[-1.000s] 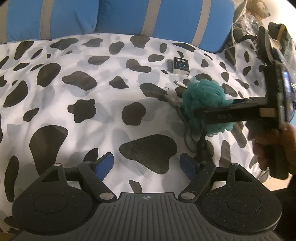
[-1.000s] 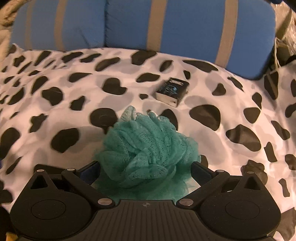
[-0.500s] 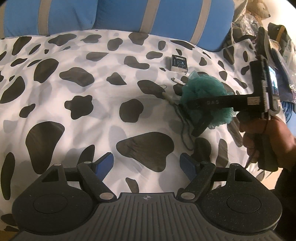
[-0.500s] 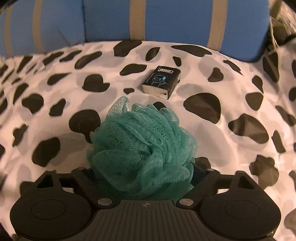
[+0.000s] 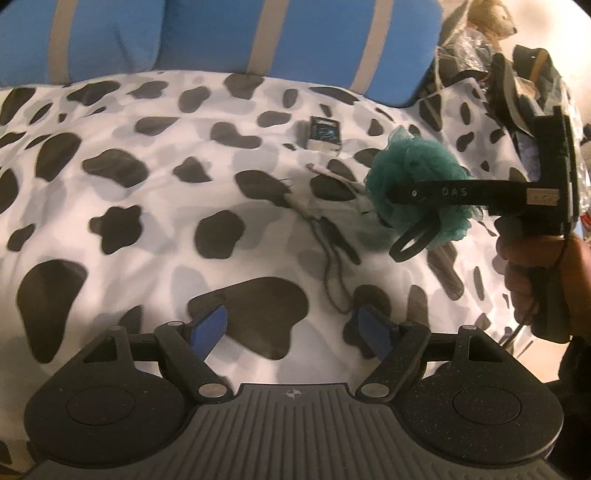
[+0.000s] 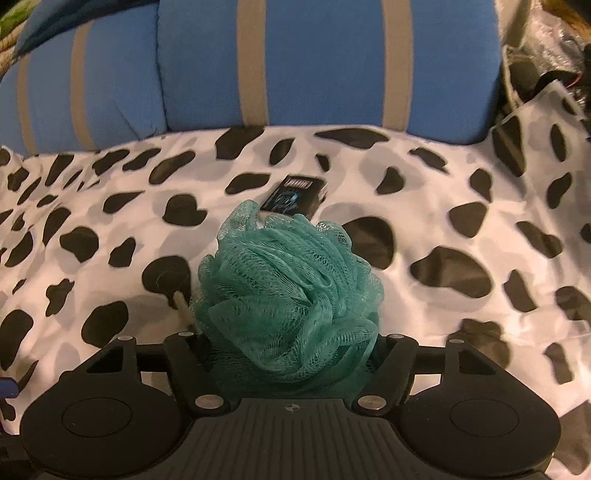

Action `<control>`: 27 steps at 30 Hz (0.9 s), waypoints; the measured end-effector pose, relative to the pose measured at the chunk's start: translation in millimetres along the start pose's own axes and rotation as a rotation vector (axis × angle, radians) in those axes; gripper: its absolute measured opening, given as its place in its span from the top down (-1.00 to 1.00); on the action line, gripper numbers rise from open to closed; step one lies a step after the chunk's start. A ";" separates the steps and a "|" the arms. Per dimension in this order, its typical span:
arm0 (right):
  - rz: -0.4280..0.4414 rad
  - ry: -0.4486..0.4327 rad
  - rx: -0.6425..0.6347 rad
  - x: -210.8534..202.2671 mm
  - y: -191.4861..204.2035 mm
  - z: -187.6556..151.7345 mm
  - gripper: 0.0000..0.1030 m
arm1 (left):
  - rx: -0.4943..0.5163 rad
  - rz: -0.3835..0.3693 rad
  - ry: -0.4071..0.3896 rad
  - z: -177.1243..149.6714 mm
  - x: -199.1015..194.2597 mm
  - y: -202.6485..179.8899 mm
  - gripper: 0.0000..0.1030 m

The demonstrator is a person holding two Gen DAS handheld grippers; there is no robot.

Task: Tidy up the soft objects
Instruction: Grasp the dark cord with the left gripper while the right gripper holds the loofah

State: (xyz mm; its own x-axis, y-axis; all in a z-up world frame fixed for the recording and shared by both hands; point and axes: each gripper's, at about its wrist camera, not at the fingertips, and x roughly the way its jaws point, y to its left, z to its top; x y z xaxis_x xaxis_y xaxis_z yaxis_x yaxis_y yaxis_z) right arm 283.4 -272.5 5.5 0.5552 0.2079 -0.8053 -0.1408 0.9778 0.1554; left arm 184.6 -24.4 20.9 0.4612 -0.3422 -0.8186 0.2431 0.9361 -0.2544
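A teal mesh bath pouf (image 6: 288,295) is squeezed between the fingers of my right gripper (image 6: 291,343), which is shut on it and holds it above the cow-print bedspread (image 6: 461,192). In the left wrist view the same pouf (image 5: 417,188) hangs in the right gripper (image 5: 410,206) at the right, clear of the bed. My left gripper (image 5: 295,328) is open and empty, low over the bedspread (image 5: 129,206), with blue pads (image 5: 210,325) wide apart.
A small dark box (image 5: 325,133) lies on the bedspread near blue striped pillows (image 5: 258,37); it also shows in the right wrist view (image 6: 295,195). A cable with a white plug (image 5: 325,232) lies under the pouf. Clutter and a plush toy (image 5: 491,18) sit at the far right.
The right gripper has closed on the pouf and lifted it off the bedspread. The left gripper has stayed open and shifted only slightly.
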 end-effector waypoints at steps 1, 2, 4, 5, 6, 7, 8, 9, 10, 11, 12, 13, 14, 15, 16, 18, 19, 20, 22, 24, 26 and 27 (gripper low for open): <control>0.001 -0.007 0.006 -4.7 -4.4 0.6 -0.39 | 0.009 -0.003 -0.006 0.5 1.4 -3.9 -0.52; 0.003 -0.011 0.011 -7.9 -7.8 0.9 -0.39 | 0.019 -0.006 -0.012 1.0 3.0 -7.9 -0.52; 0.007 -0.018 0.021 -15.2 -15.3 0.8 -0.39 | 0.034 -0.011 -0.026 2.3 6.5 -15.8 -0.52; 0.010 -0.019 0.024 -17.7 -18.2 0.1 -0.38 | 0.045 -0.013 -0.032 3.5 9.0 -20.2 -0.52; 0.015 -0.019 0.029 -20.8 -21.9 -1.1 -0.38 | 0.058 -0.010 -0.032 4.4 11.7 -23.9 -0.52; 0.022 -0.018 0.036 -23.5 -25.6 -2.0 -0.37 | 0.076 -0.001 -0.033 5.9 15.6 -28.4 -0.52; 0.028 -0.017 0.040 -26.0 -28.5 -3.5 -0.36 | 0.091 0.006 -0.037 7.1 19.2 -31.8 -0.52; 0.033 -0.017 0.043 -29.5 -32.1 -5.4 -0.36 | 0.103 0.011 -0.044 8.2 22.6 -34.6 -0.51; 0.034 -0.018 0.046 -32.4 -35.1 -7.2 -0.36 | 0.113 0.013 -0.051 9.5 26.3 -36.2 -0.51; 0.035 -0.017 0.048 -35.5 -37.9 -9.1 -0.36 | 0.122 0.018 -0.054 11.4 31.5 -37.8 -0.51; 0.039 -0.018 0.052 -39.3 -41.1 -10.8 -0.36 | 0.130 0.027 -0.053 13.4 36.7 -39.2 -0.51; 0.043 -0.019 0.057 -43.6 -44.6 -12.4 -0.35 | 0.136 0.034 -0.052 15.2 41.8 -40.1 -0.51; 0.048 -0.022 0.064 -48.0 -48.2 -13.8 -0.35 | 0.141 0.039 -0.053 16.5 45.8 -40.9 -0.50; 0.051 -0.026 0.071 -52.5 -51.5 -14.8 -0.35 | 0.144 0.043 -0.052 17.8 50.1 -41.7 -0.47; 0.053 -0.028 0.078 -56.3 -54.8 -15.8 -0.35 | 0.145 0.044 -0.052 19.2 54.2 -42.1 -0.42; 0.058 -0.029 0.089 -61.2 -60.0 -18.0 -0.35 | 0.140 0.051 -0.045 22.2 62.0 -42.9 -0.35; 0.061 -0.027 0.091 -62.9 -61.9 -19.1 -0.35 | 0.135 0.055 -0.041 23.8 66.2 -43.1 -0.30; 0.062 -0.024 0.087 -63.9 -62.4 -20.1 -0.35 | 0.132 0.055 -0.035 25.4 70.5 -43.5 -0.28; 0.060 -0.020 0.076 -66.9 -61.9 -22.2 -0.35 | 0.132 0.059 -0.024 28.8 79.5 -45.5 -0.26; 0.067 -0.020 0.073 -71.2 -61.4 -24.2 -0.35 | 0.142 0.067 -0.020 31.9 88.6 -48.3 -0.21; 0.077 -0.024 0.077 -77.0 -60.4 -25.5 -0.35 | 0.151 0.074 -0.019 35.2 97.0 -50.4 -0.04; 0.083 -0.026 0.080 -80.4 -60.1 -26.6 -0.35 | 0.152 0.082 -0.015 37.4 102.1 -51.3 -0.04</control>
State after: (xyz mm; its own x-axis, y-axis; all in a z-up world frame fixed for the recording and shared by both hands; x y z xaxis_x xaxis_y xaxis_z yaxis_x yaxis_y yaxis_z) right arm 225.4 -348.7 45.7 0.5658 0.2883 -0.7725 -0.1218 0.9558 0.2675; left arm 251.1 -110.5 -30.3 0.4972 -0.2677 -0.8253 0.3303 0.9380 -0.1053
